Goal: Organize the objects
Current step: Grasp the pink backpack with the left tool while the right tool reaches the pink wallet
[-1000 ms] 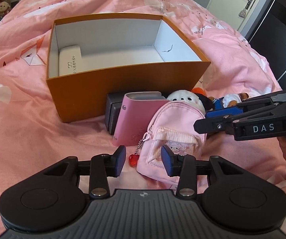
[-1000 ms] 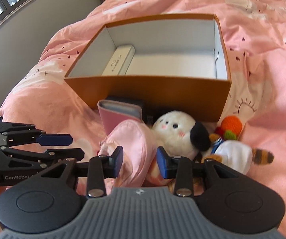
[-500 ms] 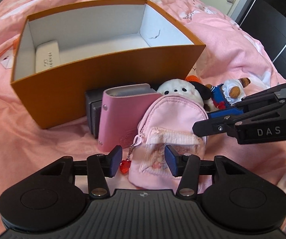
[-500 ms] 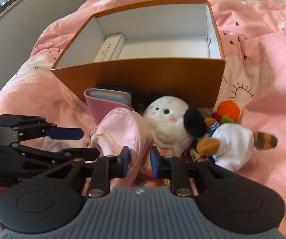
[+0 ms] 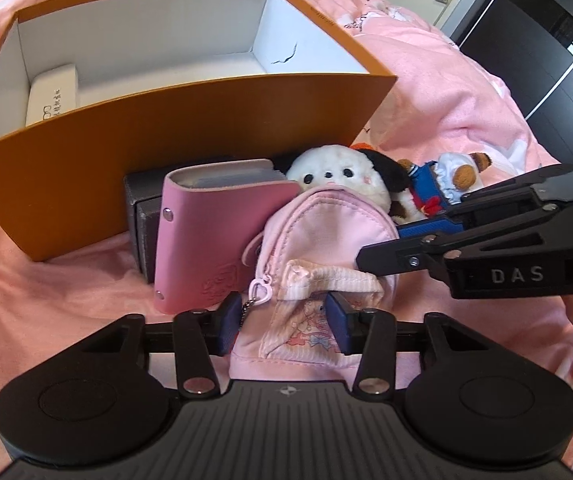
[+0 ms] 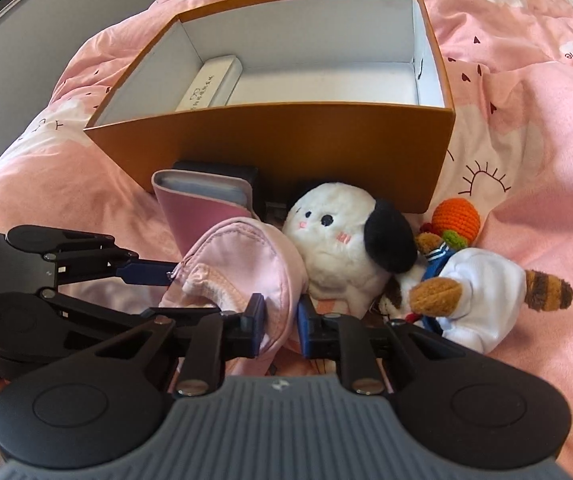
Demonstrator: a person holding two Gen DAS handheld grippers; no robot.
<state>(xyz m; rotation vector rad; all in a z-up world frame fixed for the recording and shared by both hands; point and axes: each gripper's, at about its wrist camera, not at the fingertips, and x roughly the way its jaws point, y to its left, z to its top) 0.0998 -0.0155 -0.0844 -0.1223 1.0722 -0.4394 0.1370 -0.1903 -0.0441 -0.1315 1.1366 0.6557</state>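
Right wrist view: right gripper (image 6: pixel 280 326), wider a second ago, is closing on the small pink backpack (image 6: pixel 242 264) in front of the orange box (image 6: pixel 286 144); left gripper (image 5: pixel 284 322) closes around its pocket, so a two-handed lift looks imminent

Support was a bed with a pink printed duvet (image 6: pixel 526 128). On it sat an open orange box (image 6: pixel 286 148), and packed against its near wall: a dark grey case (image 5: pixel 142 216), pink card holder (image 5: pixel 206 240), small pink backpack (image 5: pixel 318 236), white plush dog (image 6: pixel 338 248), sailor-suit plush (image 6: pixel 482 296) and orange crochet toy (image 6: pixel 456 216). The items touched one another in one cluster.
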